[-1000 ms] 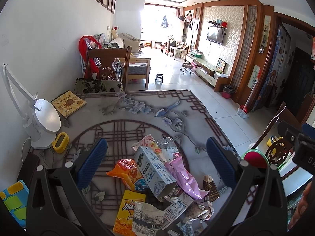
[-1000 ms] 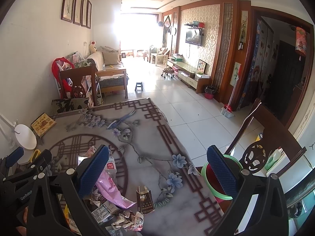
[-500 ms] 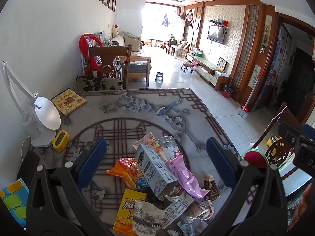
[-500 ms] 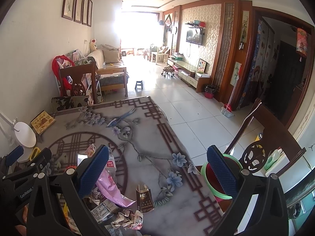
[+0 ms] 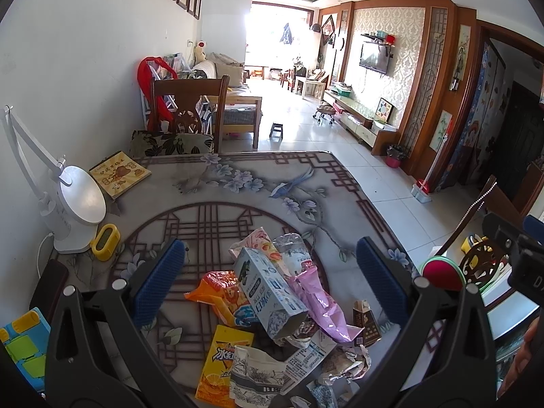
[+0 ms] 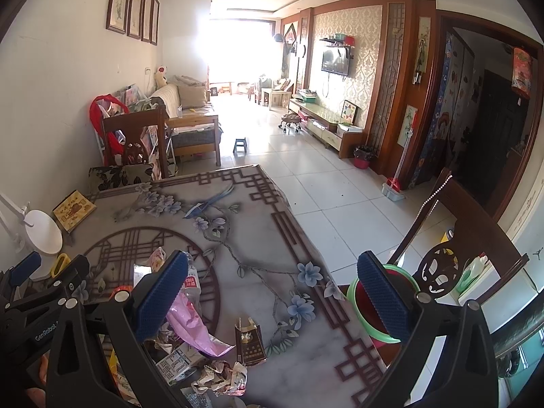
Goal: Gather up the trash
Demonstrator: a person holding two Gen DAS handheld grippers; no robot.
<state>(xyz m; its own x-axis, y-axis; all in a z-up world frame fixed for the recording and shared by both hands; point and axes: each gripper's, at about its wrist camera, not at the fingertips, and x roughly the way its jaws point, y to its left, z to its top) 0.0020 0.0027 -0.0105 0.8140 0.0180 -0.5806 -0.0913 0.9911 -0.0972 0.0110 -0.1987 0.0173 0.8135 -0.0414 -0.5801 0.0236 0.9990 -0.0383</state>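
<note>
I hold my left hand-held gripper point(image 5: 272, 285) spread wide above a trash pile point(image 5: 272, 306) on the desk point(image 5: 238, 190). My right hand-held gripper point(image 6: 272, 292) is spread too, empty, beside a green-rimmed bin point(image 6: 353, 309) off the desk's edge.

Trash pile point(image 5: 272, 309): your wrappers and cartons lie heaped on the table's near edge.
Bin point(image 6: 370, 319): green-rimmed, red inside, beside the table.
</note>
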